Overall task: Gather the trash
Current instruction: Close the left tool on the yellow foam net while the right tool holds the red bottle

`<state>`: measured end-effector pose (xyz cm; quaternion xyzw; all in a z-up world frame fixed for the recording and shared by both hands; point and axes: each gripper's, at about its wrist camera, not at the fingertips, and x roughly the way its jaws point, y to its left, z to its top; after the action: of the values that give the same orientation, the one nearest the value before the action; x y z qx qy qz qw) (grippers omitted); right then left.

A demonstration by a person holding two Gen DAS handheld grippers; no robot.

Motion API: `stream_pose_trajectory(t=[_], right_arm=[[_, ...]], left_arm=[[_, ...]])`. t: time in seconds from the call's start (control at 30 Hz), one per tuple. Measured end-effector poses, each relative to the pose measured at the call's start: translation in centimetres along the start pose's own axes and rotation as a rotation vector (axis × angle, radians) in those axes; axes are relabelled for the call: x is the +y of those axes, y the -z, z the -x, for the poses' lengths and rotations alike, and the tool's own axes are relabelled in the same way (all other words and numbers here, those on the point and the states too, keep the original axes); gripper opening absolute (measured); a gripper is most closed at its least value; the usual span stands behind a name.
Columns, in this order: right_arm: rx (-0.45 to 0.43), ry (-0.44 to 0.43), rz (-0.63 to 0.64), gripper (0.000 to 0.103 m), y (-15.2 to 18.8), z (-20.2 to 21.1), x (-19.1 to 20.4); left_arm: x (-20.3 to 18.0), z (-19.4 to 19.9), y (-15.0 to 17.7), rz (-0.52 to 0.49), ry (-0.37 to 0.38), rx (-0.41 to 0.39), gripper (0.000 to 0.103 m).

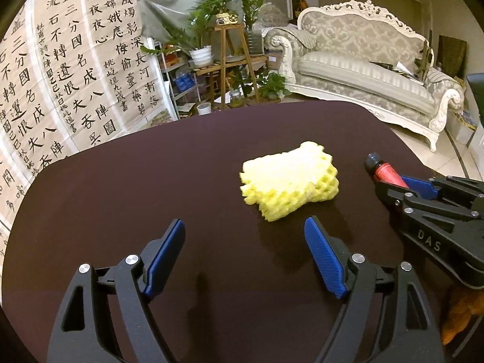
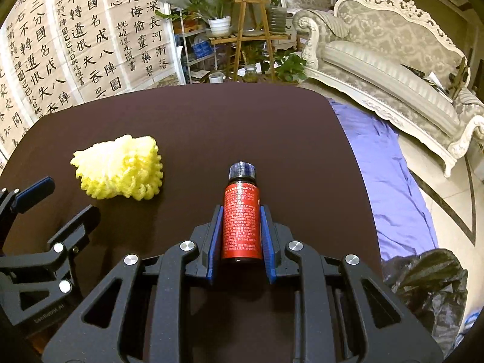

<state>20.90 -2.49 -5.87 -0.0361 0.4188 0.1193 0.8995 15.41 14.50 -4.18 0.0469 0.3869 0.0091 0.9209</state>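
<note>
Right gripper [image 2: 241, 211]: jaws pinching a small dark bottle [image 2: 241, 220] w/ red label and ribbed dark cap, blue pads tight on both sides of the label. Bottle points away from the camera, cap end fwd, over the dark bench [image 2: 211, 127]; can't tell if it touches the surface.

Left gripper [image 1: 245, 227]: jaws spread wide, nothing btwn them, pads off everything. Just ahead of its right-hand pad lies a crumpled yellow foam net [image 1: 289, 180], flat on the bench, near the middle. In the left wrist view the bottle [image 1: 384, 172] and right gripper sit to the right of the net, apart from it.

Beyond the bench's right edge: purple cloth [image 2: 390, 181] on the floor and a black plastic bag [image 2: 429, 284] near the bench's near corner. Background: white sofa [image 1: 363, 69], plant stand, calligraphy sheets [image 1: 69, 69].
</note>
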Motion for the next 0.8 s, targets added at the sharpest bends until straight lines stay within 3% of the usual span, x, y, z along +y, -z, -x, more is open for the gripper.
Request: stream_pose_trajectory(t=[0.17, 0.33, 0.6, 0.63, 0.7, 0.73, 0.8], right_arm=[[0.0, -0.007, 0.004, 0.023, -0.4, -0.3, -0.2], [0.0, -0.013, 0.002, 0.024, -0.2, -0.2, -0.2], [0.001, -0.015, -0.001, 0.023, -0.3, -0.2, -0.2], [0.001, -0.015, -0.001, 0.023, -0.3, -0.2, -0.2], [0.0, -0.017, -0.003, 0.024, -0.3, -0.2, -0.2], [0.0, -0.018, -0.003, 0.024, -0.3, -0.2, -0.2], [0.0, -0.018, -0.003, 0.024, -0.3, -0.2, -0.2]], left_arm=[[0.8, -0.3, 0.1, 0.047, 0.006, 0.017, 0.079], [0.5, 0.8, 0.0, 0.026, 0.039, -0.044, 0.082], [0.3, -1.2, -1.2, 0.049, 0.051, 0.009, 0.079], [0.3, -1.3, -1.2, 0.051, 0.056, 0.015, 0.074], [0.3, -1.6, -1.1, 0.051, 0.082, 0.035, 0.049], [0.3, -1.8, -1.0, 0.056, 0.087, 0.047, 0.043], [0.6, -2.2, -1.0, 0.076, 0.104, 0.07, 0.018]])
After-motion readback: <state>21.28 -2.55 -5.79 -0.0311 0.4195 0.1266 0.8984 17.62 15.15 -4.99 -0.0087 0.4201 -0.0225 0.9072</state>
